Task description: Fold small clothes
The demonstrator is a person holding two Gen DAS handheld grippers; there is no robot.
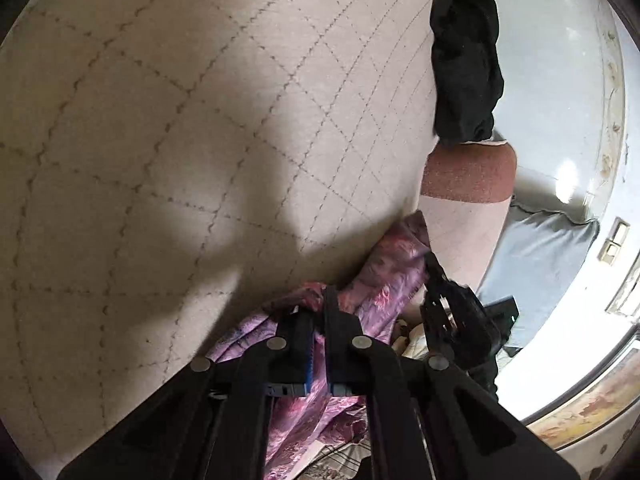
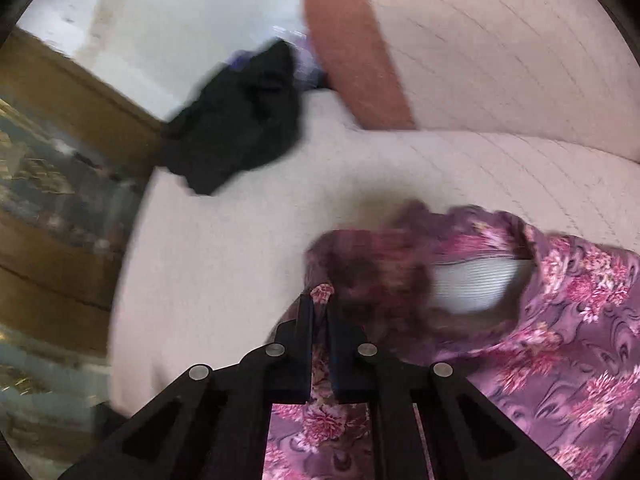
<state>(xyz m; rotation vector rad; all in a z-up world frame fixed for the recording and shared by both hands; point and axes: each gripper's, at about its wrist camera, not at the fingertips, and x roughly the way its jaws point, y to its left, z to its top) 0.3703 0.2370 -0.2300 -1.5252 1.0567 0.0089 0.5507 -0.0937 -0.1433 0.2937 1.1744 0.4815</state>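
Both tongs grip the same purple flowered garment (image 2: 560, 320). Left tongs (image 1: 318, 308) have their jaws drawn narrow, with a bunched fold of the purple cloth pinched between them. Right tongs (image 2: 318, 304) are likewise nearly closed on an edge of the cloth, which runs down between the black fingers (image 2: 304, 332) and spreads off to the right of that view. In the left wrist view the right tongs (image 1: 430, 260) show off to the right, with their tip at the far end of the purple cloth.

The garment sits over a pale quilted bed cover (image 1: 200, 120) with stitched diamond lines; in the right wrist view it is crumpled, with a patch of white ribbed fabric (image 2: 476, 284) showing through a gap in it. A black garment (image 1: 464, 60) lies farther off near the edge of the cover, well apart from the purple one, beside a reddish-brown pillow (image 1: 468, 176). The right wrist view is blurred.
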